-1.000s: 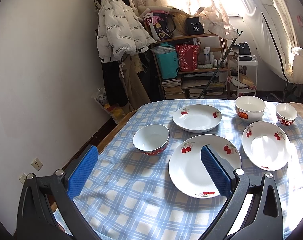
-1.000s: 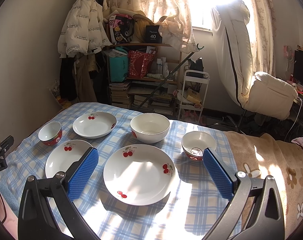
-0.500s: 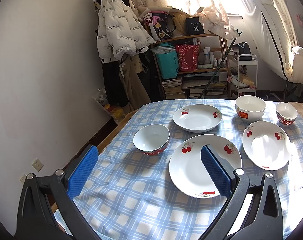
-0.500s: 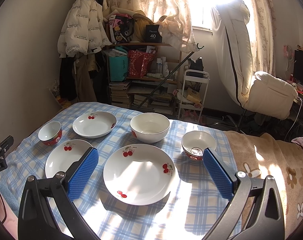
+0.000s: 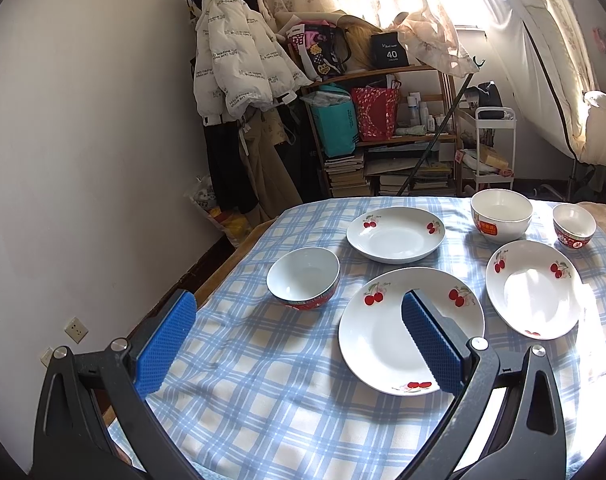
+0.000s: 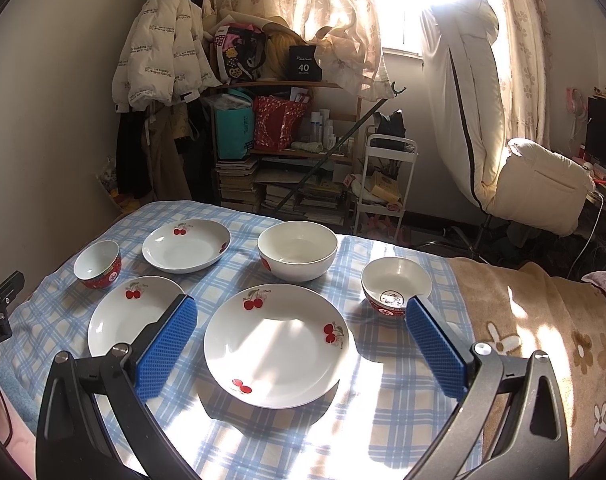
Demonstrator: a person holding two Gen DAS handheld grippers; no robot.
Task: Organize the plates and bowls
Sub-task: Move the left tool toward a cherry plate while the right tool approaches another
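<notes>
Between the widely spread fingers of the right tool (image 6: 301, 340), a large cherry plate (image 6: 277, 344) is seen on the checked worktop (image 6: 387, 420). Beyond it a big white bowl (image 6: 297, 250) stands. The left tool (image 5: 299, 336), equally wide and empty, is held over another plate (image 5: 383, 336), a small bowl (image 5: 303, 278) just ahead.

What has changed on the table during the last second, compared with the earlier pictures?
Nothing has visibly changed. The left tool and the right tool both hang open above the blue checked tablecloth, holding nothing, and the three white cherry-printed plates and three bowls lie where they were.
</notes>
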